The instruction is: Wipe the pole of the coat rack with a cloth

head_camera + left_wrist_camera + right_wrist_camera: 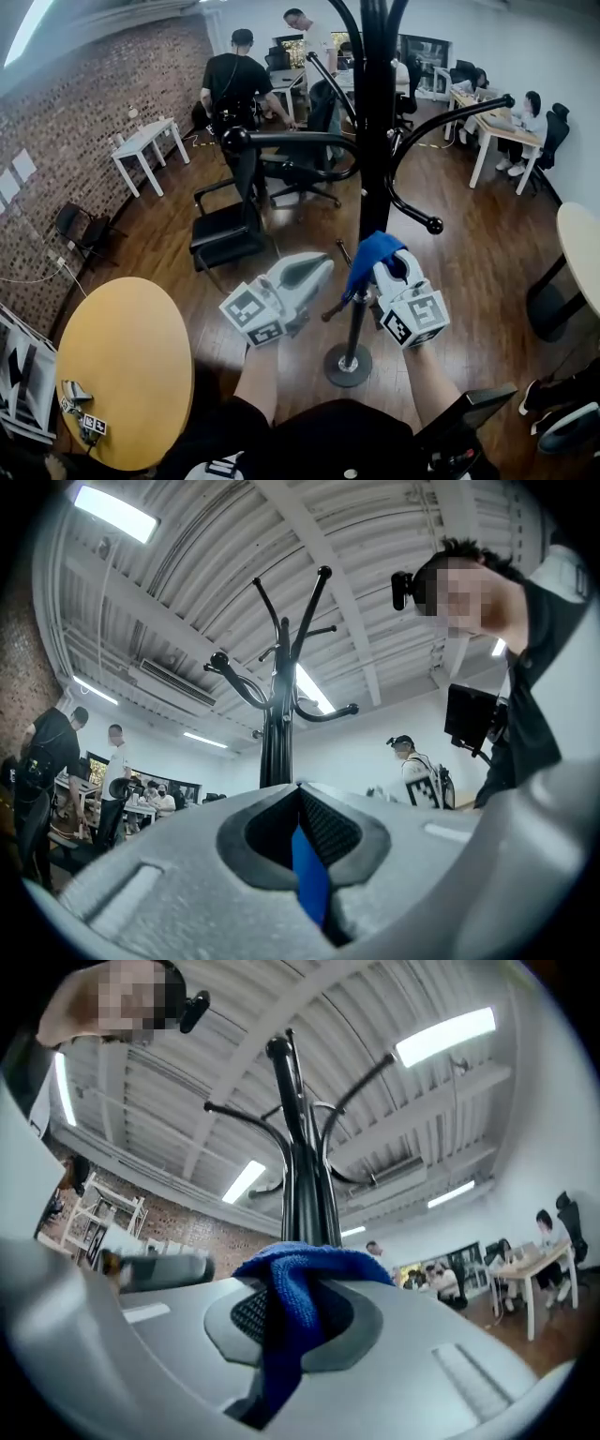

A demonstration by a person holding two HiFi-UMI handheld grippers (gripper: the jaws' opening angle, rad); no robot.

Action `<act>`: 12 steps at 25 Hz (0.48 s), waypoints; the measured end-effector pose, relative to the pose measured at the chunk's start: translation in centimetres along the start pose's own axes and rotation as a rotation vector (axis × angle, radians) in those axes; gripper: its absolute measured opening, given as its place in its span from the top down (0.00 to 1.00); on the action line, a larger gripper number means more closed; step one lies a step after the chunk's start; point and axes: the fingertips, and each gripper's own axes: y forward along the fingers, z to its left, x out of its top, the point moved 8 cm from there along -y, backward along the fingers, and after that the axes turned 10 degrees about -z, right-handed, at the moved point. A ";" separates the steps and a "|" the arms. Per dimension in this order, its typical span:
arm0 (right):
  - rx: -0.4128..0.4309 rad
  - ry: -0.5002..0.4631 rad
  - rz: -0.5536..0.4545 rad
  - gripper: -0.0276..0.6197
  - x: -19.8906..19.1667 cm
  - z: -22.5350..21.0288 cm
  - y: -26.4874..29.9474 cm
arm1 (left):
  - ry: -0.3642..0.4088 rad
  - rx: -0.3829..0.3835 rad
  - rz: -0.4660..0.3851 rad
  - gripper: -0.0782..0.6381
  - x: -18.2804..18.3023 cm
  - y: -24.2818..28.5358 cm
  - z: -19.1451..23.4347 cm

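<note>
The black coat rack pole (375, 141) rises from its round base (348, 365) on the wood floor just ahead of me. My right gripper (386, 258) is shut on a blue cloth (370, 258), which lies against the pole's lower part. In the right gripper view the cloth (295, 1288) bunches over the jaws' tips, with the pole (305, 1185) right behind. My left gripper (319, 265) hovers shut just left of the pole. In the left gripper view its jaws (300, 789) meet, with a thin blue strip in the slit, and the pole (275, 742) stands beyond.
Curved hooks (431, 225) stick out from the rack at several heights. A black office chair (225, 230) stands left of the rack and a yellow round table (122, 366) at my near left. A white round table (581, 244) is at the right. People stand and sit at the back.
</note>
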 end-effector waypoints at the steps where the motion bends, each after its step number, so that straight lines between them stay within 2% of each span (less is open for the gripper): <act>1: 0.019 -0.027 -0.035 0.92 2.5 0.1 1.5 | 0.000 0.001 -0.004 0.89 0.0 -0.1 -0.1; 4: 0.044 -0.050 -0.111 0.92 8.2 0.1 4.4 | 0.000 0.001 -0.018 0.89 0.2 -0.6 -0.4; 6: 0.040 -0.056 -0.120 0.92 9.5 0.1 5.0 | 0.001 -0.002 -0.023 0.89 0.5 -0.8 -0.4; 9: 0.025 -0.063 -0.119 0.92 7.7 0.1 4.1 | -0.001 -0.007 -0.027 0.89 1.0 -1.0 0.0; 12: 0.001 -0.074 -0.014 0.92 2.8 0.2 1.7 | -0.008 -0.007 -0.033 0.89 1.0 -1.3 0.5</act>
